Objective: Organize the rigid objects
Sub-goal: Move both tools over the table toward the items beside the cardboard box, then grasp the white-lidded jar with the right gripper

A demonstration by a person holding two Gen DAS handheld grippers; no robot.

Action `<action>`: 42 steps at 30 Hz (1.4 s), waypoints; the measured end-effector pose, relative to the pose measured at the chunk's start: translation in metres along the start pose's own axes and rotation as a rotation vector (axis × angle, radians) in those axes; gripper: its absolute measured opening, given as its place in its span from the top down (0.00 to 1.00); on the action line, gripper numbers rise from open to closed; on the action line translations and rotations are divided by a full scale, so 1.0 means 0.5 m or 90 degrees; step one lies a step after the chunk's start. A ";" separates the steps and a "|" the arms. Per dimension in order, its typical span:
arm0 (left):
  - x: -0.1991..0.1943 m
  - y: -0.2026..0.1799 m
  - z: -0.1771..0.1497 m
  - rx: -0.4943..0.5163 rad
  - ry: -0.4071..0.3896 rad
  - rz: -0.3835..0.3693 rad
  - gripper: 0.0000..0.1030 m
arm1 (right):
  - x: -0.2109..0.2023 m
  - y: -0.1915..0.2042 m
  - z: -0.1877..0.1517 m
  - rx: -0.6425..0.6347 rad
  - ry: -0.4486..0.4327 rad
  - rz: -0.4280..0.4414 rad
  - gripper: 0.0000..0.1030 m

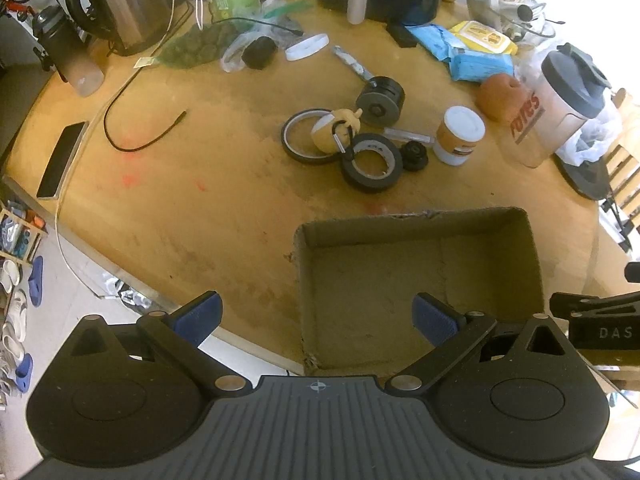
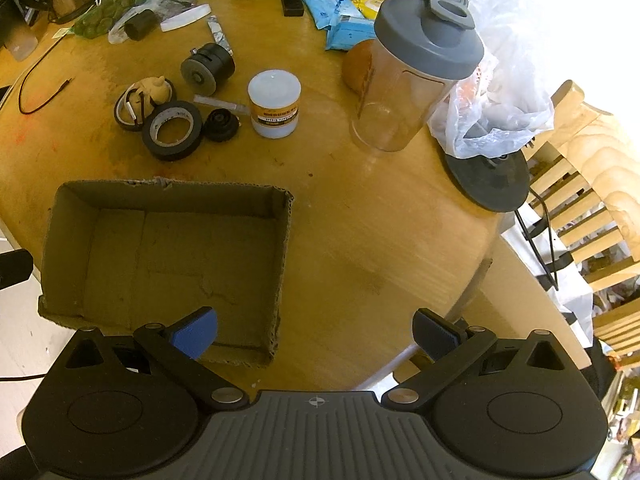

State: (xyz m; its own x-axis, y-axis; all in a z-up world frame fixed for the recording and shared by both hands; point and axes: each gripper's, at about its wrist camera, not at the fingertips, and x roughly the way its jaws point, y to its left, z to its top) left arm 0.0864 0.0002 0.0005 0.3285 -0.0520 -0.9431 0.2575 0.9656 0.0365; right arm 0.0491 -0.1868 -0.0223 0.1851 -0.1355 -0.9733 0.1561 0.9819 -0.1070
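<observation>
An empty cardboard box [image 1: 532,248] [image 2: 286,224] sits on the round wooden table near its front edge. Beyond it lies a cluster: a black tape roll [image 1: 372,162] [image 2: 173,130], a thin tape ring [image 1: 292,136], a tan toy with a carabiner [image 1: 332,130] [image 2: 154,86], a grey cylinder [image 1: 380,100] [image 2: 206,66], a small black knob [image 1: 414,155] [image 2: 221,123] and a white jar [image 1: 458,134] [image 2: 274,104]. My left gripper [image 1: 318,320] is open over the box's left wall. My right gripper [image 2: 316,332] is open at the box's near right corner. Both are empty.
A clear shaker bottle with a grey lid [image 1: 560,116] [image 2: 412,64] stands right of the cluster. A plastic bag [image 2: 496,112] rests on a black disc at the table's right edge. A kettle [image 1: 120,4], blue packets [image 1: 468,56] and a black cable [image 1: 136,136] lie farther back.
</observation>
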 end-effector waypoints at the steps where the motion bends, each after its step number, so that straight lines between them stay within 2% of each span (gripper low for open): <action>1: 0.002 0.001 0.003 0.002 0.001 0.001 0.00 | 0.001 0.001 0.001 0.000 -0.001 0.000 0.00; 14: 0.010 -0.025 0.043 0.025 0.000 0.013 0.00 | 0.006 -0.019 0.027 -0.013 -0.032 0.023 0.00; 18: 0.017 -0.030 0.048 -0.001 0.003 -0.001 0.00 | 0.006 -0.033 0.041 -0.021 -0.052 0.058 0.00; 22: 0.036 -0.017 0.036 -0.059 0.018 -0.033 0.00 | 0.017 -0.048 0.059 -0.033 -0.066 0.089 0.00; 25: 0.044 -0.010 0.021 -0.088 0.019 -0.038 0.00 | 0.028 -0.053 0.072 -0.039 -0.077 0.116 0.00; 29: 0.041 -0.007 -0.001 -0.108 -0.006 -0.026 0.00 | 0.047 -0.058 0.091 -0.040 -0.093 0.156 0.00; 31: 0.036 -0.007 -0.012 -0.119 -0.031 -0.027 0.00 | 0.057 -0.053 0.102 -0.050 -0.110 0.160 0.00; 34: 0.036 -0.004 -0.024 -0.139 -0.035 -0.046 0.00 | 0.075 -0.046 0.116 -0.061 -0.136 0.164 0.00; 38: 0.033 -0.008 -0.041 -0.160 -0.071 -0.043 0.00 | 0.103 -0.034 0.140 -0.067 -0.176 0.178 0.00; 42: 0.031 -0.012 -0.049 -0.149 -0.084 -0.037 0.00 | 0.129 -0.017 0.169 -0.096 -0.187 0.183 0.00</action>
State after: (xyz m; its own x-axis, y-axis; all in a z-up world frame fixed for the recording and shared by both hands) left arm 0.0677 -0.0003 -0.0223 0.4389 -0.1271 -0.8895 0.0678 0.9918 -0.1082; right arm 0.1417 -0.2151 -0.0671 0.4712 0.1365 -0.8714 -0.0819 0.9905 0.1109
